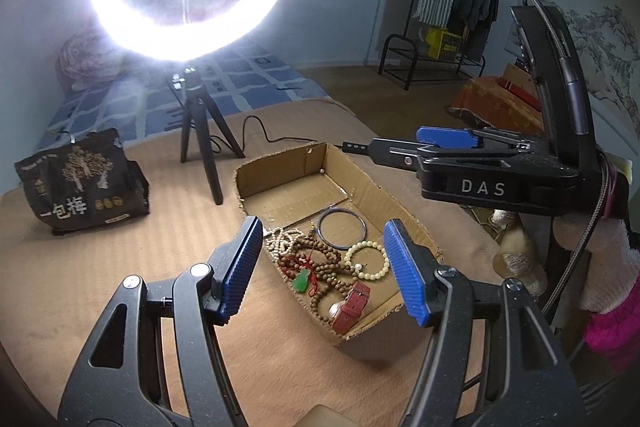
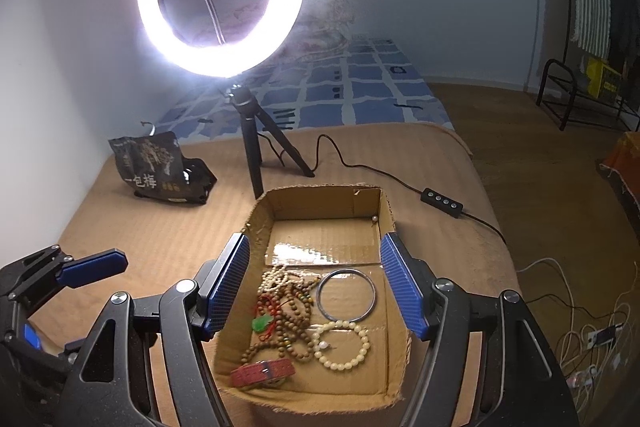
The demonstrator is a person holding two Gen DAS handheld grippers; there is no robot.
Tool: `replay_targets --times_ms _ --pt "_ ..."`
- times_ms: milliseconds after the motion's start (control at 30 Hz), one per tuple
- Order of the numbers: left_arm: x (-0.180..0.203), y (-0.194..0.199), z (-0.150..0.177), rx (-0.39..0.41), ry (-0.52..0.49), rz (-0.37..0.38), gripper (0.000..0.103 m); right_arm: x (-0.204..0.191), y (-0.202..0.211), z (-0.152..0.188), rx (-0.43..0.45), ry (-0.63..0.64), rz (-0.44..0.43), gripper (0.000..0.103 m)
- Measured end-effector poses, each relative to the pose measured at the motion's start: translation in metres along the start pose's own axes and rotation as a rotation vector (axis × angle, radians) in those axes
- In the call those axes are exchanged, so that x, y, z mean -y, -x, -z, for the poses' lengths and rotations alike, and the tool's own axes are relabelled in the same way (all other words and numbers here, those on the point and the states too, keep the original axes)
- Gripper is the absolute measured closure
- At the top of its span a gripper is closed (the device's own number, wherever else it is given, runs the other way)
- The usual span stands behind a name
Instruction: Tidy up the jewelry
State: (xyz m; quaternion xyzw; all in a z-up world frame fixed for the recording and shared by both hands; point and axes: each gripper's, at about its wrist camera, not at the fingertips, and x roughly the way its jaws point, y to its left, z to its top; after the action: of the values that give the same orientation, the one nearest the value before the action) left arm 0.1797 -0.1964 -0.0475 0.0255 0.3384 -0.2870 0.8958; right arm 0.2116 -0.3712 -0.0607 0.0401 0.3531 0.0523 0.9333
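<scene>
The cardboard box (image 2: 384,223) sat near the middle of the bed (image 2: 140,235), on the tan blanket, a bit toward the front edge. All the jewelry lay at the near end of the box. There was a dark bangle (image 2: 346,295), a cream bead bracelet (image 2: 342,345), a tangle of brown wooden beads (image 2: 294,323) with a little green pendant (image 2: 262,323), and a red watch (image 2: 262,373). The far end of the box was bare.

It looked like the next job was to pick one piece and move it to its own spot. The bangle or the cream bracelet would be easiest, because each lay mostly on its own. The brown beads were knotted up, so a pull there could drag other pieces along. A slow, straight reach down onto just one piece would work best.

The left gripper (image 1: 322,269) hovered over the box with its blue pads wide apart and nothing between them. The right gripper (image 2: 316,287) was the same, spread open above the jewelry, holding and touching nothing.
</scene>
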Motion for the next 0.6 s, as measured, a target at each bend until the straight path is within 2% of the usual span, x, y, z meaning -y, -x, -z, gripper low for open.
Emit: replay_targets --times_ms 467,600 --pt "-0.008 0.083 0.024 0.074 -0.003 -0.050 0.038 -0.044 0.068 0.016 0.060 0.021 0.031 0.033" --pt "-0.007 0.107 0.035 0.108 0.000 -0.071 0.028 -0.055 0.087 0.028 0.075 0.017 0.039 0.030"
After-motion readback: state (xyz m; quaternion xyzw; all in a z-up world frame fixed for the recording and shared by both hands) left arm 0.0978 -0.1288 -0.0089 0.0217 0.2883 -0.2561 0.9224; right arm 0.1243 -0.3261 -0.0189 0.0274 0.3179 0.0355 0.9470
